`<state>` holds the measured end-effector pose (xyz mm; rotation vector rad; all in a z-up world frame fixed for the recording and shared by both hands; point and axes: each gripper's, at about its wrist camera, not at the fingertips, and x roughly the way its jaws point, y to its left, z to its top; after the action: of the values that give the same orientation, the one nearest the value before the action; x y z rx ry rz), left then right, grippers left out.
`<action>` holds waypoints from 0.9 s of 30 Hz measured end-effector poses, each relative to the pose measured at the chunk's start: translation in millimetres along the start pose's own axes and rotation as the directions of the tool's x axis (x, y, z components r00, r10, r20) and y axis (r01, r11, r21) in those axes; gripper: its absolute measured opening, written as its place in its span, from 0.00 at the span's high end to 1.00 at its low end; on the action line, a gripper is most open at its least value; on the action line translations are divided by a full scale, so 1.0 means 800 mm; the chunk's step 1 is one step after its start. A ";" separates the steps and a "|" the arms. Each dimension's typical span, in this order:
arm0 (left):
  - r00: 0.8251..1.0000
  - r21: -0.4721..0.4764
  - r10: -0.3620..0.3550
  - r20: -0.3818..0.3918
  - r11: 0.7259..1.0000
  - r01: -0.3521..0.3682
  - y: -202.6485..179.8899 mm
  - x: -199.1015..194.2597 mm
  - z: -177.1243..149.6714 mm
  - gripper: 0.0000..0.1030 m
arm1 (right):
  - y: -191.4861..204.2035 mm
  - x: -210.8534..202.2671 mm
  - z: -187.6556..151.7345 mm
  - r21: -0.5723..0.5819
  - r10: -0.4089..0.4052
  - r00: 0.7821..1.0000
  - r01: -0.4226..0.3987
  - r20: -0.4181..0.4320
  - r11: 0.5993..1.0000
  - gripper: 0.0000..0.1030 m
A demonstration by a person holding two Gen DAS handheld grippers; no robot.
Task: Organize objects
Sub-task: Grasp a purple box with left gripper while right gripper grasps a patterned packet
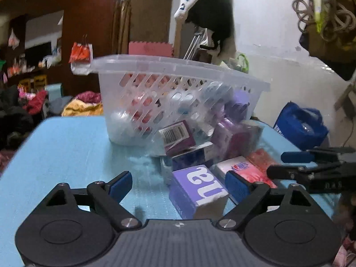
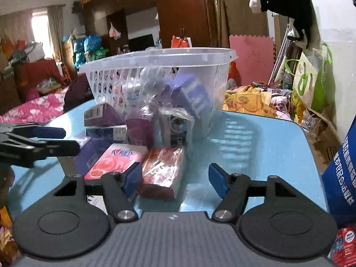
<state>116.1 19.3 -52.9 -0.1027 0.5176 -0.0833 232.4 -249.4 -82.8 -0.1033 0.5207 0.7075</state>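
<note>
Slotted translucent plastic basket (image 1: 178, 82) tilted, glossy boxes spilled on blue table (image 1: 66, 146), both jaws apart, seemingly empty.

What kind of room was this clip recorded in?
Most likely a cluttered home bedroom or storage room. Floral bedding lies beside the blue table, dark wooden wardrobes line the back wall, and shopping bags hang nearby.

Wide-open right claw (image 2: 175, 180) around red packet (image 2: 163, 170) before clear basket (image 2: 155, 60).
</note>
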 end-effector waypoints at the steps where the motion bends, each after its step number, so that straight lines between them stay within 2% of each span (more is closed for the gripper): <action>1: 1.000 -0.018 -0.013 -0.006 1.000 0.013 0.004 0.001 0.000 0.09 | 0.004 0.002 -0.001 -0.009 0.005 1.000 -0.005 -0.011 1.000 0.32; 6: 1.000 -0.002 -0.004 0.011 1.000 0.004 -0.003 -0.001 -0.004 0.09 | 0.005 0.000 -0.012 -0.002 -0.025 1.000 0.025 -0.010 1.000 0.34; 7: 1.000 0.010 0.000 0.016 1.000 0.000 -0.007 0.000 -0.003 0.09 | 0.007 0.000 -0.016 0.000 -0.025 1.000 0.025 -0.009 1.000 0.50; 11: 0.999 0.081 -0.031 0.019 0.996 0.030 -0.021 0.001 -0.002 0.09 | 0.008 0.003 -0.016 -0.007 -0.033 0.999 0.033 -0.016 0.999 0.50; 16: 0.998 0.068 -0.056 -0.008 0.996 0.057 -0.020 0.008 0.000 0.09 | 0.006 0.005 -0.015 0.013 -0.039 0.999 0.040 -0.020 0.999 0.50; 20: 0.997 0.129 -0.048 -0.063 0.990 0.056 -0.034 0.018 0.001 0.08 | 0.009 0.004 -0.015 0.005 -0.045 0.999 0.045 -0.020 0.999 0.50; 21: 0.997 0.130 -0.047 -0.054 0.990 0.054 -0.035 0.018 0.001 0.08 | 0.008 0.003 -0.016 0.008 -0.044 0.999 0.044 -0.019 0.999 0.50; 22: 0.997 0.131 -0.046 -0.054 0.990 0.053 -0.036 0.018 0.001 0.10 | 0.007 0.003 -0.015 0.012 -0.041 0.999 0.042 -0.018 0.999 0.50; 24: 0.997 0.119 -0.074 -0.036 0.990 0.078 -0.032 0.014 0.000 0.31 | 0.006 0.003 -0.015 0.017 -0.037 0.999 0.038 -0.017 0.999 0.50; 25: 0.998 0.109 -0.065 -0.023 0.992 0.067 -0.029 0.012 -0.001 0.47 | 0.006 0.002 -0.015 0.016 -0.038 0.999 0.038 -0.014 0.999 0.50; 27: 0.999 0.095 -0.038 -0.018 0.995 0.039 -0.026 0.011 -0.002 0.48 | 0.007 0.002 -0.016 0.015 -0.032 0.999 0.032 -0.011 0.999 0.50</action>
<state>121.5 -2.4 -56.4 -0.0186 0.5271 -0.1462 224.6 -247.7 -94.1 -0.1017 0.5338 0.6717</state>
